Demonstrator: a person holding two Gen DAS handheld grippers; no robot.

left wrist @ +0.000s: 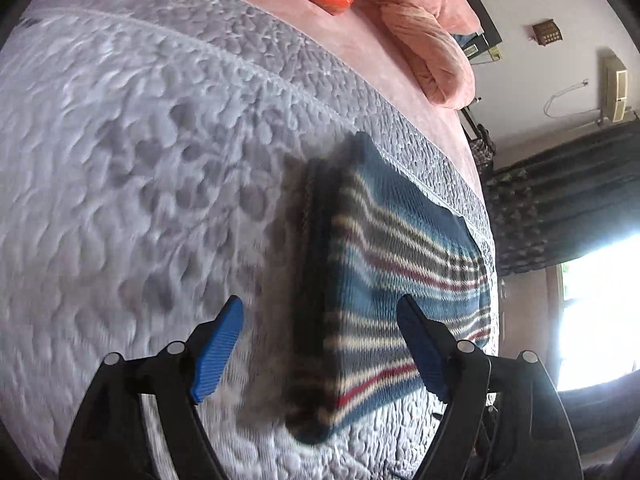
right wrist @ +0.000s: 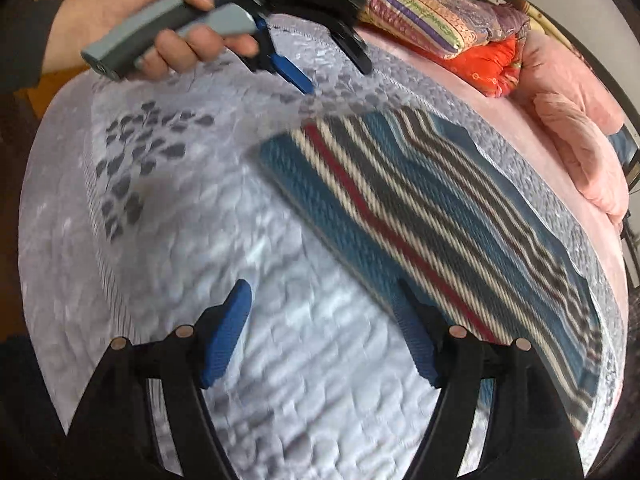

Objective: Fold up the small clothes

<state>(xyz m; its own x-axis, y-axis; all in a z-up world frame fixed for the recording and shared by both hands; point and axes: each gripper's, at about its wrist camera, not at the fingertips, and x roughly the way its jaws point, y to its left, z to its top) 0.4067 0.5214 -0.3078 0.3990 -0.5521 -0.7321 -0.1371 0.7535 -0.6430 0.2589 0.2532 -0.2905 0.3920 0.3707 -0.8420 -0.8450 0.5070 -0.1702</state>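
Two grippers are hovering over one garment, and neither is gripping anything. Largest in view, the quilted grey bedspread (right wrist: 248,240) is serving you as the folding surface, its soft, flat face giving the cloth a place to lie spread. At its far side the pink bedding (right wrist: 576,148) and the stacked patterned quilts (right wrist: 440,12) are lying well apart from the work, probably pushed back to keep the middle free.

Next in size, the striped knit garment (right wrist: 420,200) is lying flat on the bedspread toward the far edge, already looking doubled: in the left wrist view a thick dark folded edge (left wrist: 310,280) is showing along its near side. I judge it is resting squared like this because one fold is done and another is waiting, though motion blur is hiding the layers.

Your left gripper (left wrist: 320,340) is standing with its jaws spread wide, straddling that folded edge from above without touching it, which suits lining up for a fresh pinch. In the right wrist view you are holding it by the grey handle in your left hand (right wrist: 160,32), just beyond the garment's far corner.

Your right gripper (right wrist: 324,332) is likewise released, jaws wide apart, one blue fingertip (right wrist: 416,340) hanging over the garment's near border, the other over bare bedspread, apparently ready for the matching corner.
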